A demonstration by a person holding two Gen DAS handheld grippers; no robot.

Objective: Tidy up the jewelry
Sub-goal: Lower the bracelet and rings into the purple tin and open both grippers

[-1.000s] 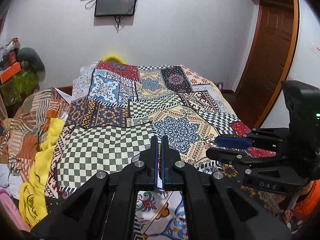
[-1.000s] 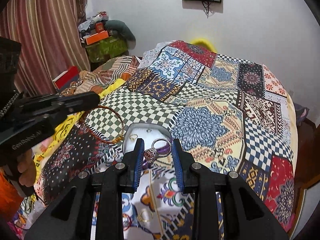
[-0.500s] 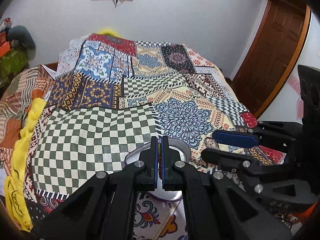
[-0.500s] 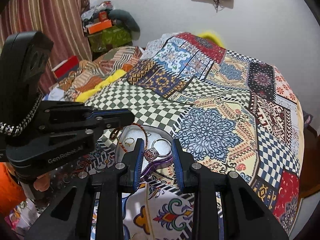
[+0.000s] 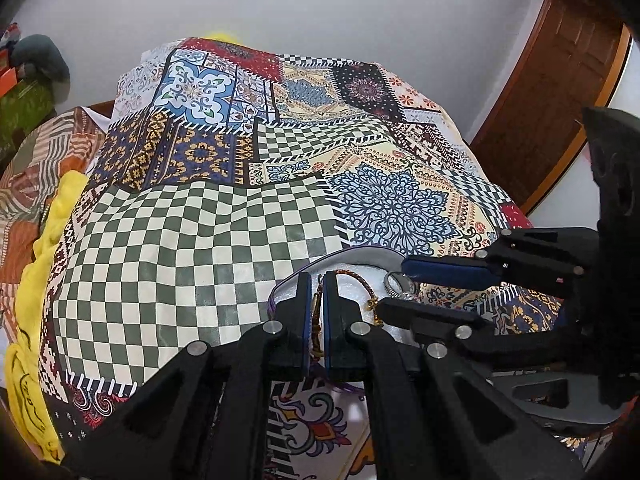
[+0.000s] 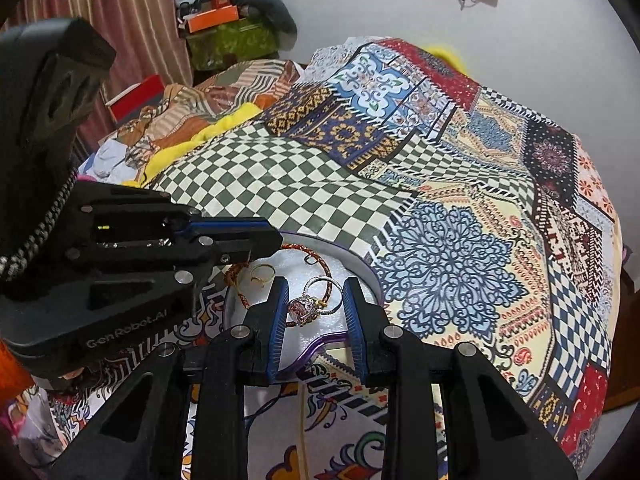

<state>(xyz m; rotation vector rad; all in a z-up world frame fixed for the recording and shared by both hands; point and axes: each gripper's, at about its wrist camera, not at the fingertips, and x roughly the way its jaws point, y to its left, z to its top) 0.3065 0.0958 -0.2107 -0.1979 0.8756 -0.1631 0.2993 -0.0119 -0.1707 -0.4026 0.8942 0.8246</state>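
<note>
1. The left claw (image 5: 317, 312), at lower centre of its own view, is closed tight on a thin red-and-gold bangle (image 5: 352, 278) that arcs over the white tray (image 5: 372, 258).
2. The right claw (image 6: 316, 312), at lower centre of its view, is partly open and grips a silver ring (image 6: 316, 304) with a pink stone between its blue pads, above the tray (image 6: 340, 256).
3. Small gold rings (image 6: 262, 272) lie in the tray, left of the right claw.
4. The tray rests on a patchwork bedspread (image 6: 440, 248) covering the bed.
</note>
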